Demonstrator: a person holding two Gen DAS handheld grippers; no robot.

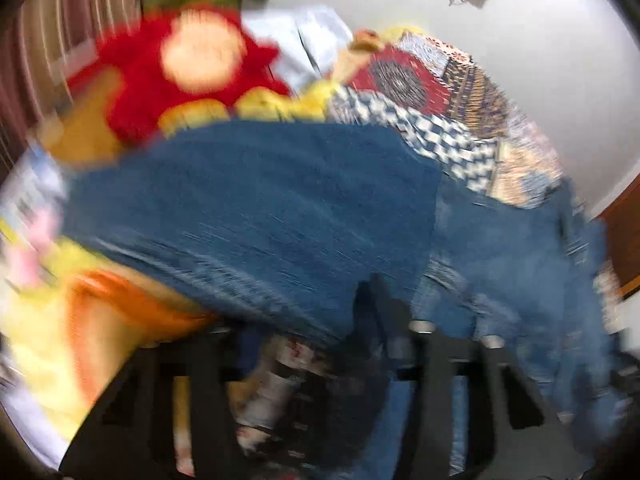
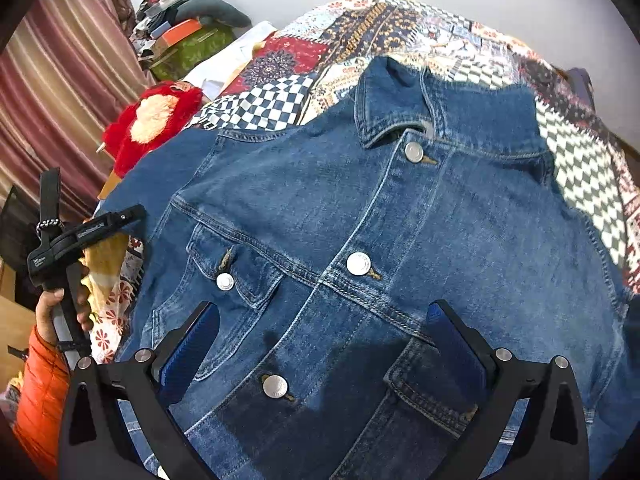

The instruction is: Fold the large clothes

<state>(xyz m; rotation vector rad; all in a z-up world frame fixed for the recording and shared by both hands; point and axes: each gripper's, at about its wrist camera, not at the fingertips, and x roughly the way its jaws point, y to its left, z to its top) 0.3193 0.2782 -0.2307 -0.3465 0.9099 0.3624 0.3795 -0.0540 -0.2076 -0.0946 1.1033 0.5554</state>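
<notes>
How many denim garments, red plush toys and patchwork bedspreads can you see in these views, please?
Denim jacket: 1
Red plush toy: 1
Patchwork bedspread: 1
Total: 3

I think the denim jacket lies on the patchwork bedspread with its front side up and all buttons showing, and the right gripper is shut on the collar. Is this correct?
Not quite. The right gripper is open, hanging above the lower front of the denim jacket, far from the collar. The right wrist view shows this. The jacket does lie front up on the patchwork bedspread.
</notes>
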